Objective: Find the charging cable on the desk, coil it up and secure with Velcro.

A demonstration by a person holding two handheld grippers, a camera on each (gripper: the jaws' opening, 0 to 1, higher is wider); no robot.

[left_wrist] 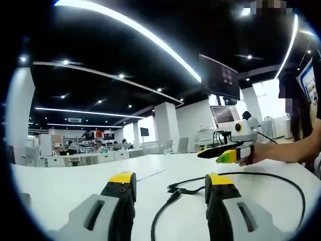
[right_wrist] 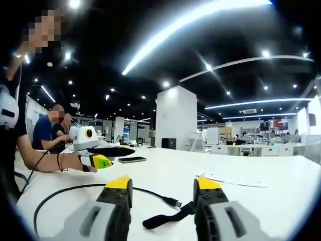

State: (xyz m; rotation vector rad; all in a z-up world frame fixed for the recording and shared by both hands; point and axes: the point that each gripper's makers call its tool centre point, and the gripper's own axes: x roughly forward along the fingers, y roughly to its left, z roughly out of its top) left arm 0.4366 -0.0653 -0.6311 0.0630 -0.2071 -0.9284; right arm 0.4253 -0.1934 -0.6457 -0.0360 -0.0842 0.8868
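A black charging cable (left_wrist: 281, 176) lies loose on the white desk (left_wrist: 75, 186), looping out to the right and back to its plugs (left_wrist: 175, 190) between my jaws. My left gripper (left_wrist: 170, 181) hovers low over it, open, holding nothing. In the right gripper view the cable (right_wrist: 75, 187) arcs from the left to a USB plug (right_wrist: 174, 202), and a black Velcro strap (right_wrist: 163, 218) lies on the desk at that end. My right gripper (right_wrist: 162, 186) is open just above them. Each gripper appears in the other's view, held by a hand: right (left_wrist: 223, 154), left (right_wrist: 110, 155).
A dark phone (right_wrist: 131, 159) lies flat further back on the desk, and a thin white strip (right_wrist: 235, 182) sits to the right. A monitor (left_wrist: 219, 76) hangs beyond the desk's far edge. A seated person (right_wrist: 47, 133) is at the left; an office with desks lies behind.
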